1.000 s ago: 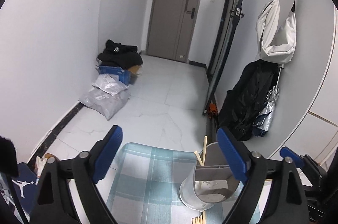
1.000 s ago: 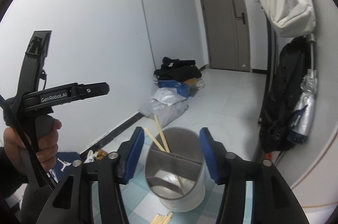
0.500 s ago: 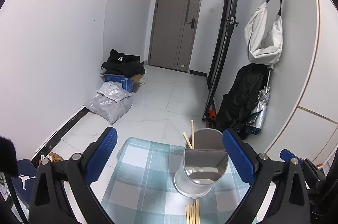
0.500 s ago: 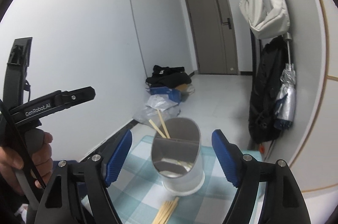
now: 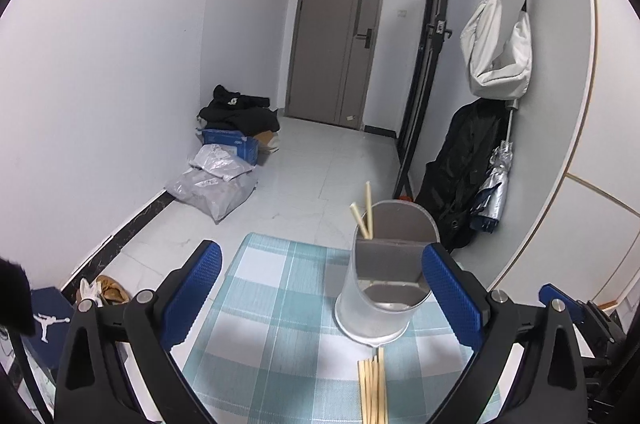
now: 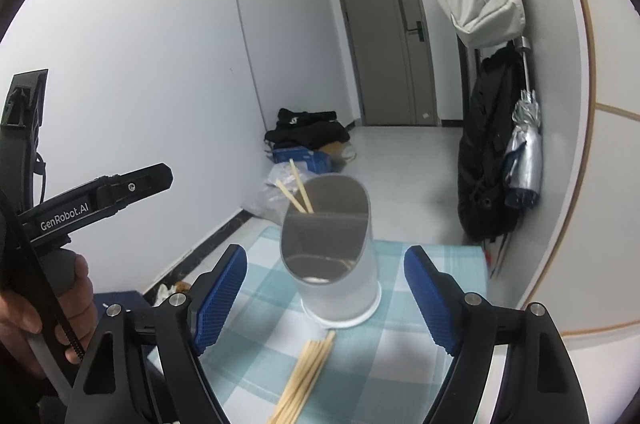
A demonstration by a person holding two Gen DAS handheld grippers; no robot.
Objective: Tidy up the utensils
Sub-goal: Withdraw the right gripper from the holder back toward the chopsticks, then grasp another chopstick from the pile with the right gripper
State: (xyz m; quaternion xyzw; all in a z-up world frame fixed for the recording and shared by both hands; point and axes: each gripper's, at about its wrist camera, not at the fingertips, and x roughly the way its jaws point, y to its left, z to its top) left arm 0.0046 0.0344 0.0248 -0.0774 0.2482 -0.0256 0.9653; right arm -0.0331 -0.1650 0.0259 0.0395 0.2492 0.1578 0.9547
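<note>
the task looks only just started. two chopsticks (image 5: 366,212) already stand in the far compartment of the grey utensil holder (image 5: 386,288), leaning toward the upper left of the frame in both views. a loose bundle of chopsticks (image 5: 373,390) lies flat on the checked cloth (image 5: 272,304) that covers the worktop, its far end just beside the holder's base, in the lower middle of the frame. in the right wrist view the same bundle (image 6: 305,376) runs diagonally from the holder (image 6: 332,264) down toward the bottom edge.

the left claw (image 5: 320,288) is spread wide and carries nothing; the holder sits toward its right finger, apart from both pads. the right claw (image 6: 326,294) is likewise spread and bare, framing the holder between its blue pads without touching it, above the bundle.

judging by the size of the bundle, most of the work is left: each stick has to be picked up off the cloth and dropped into the holder. the holder's near compartment appears empty.
</note>
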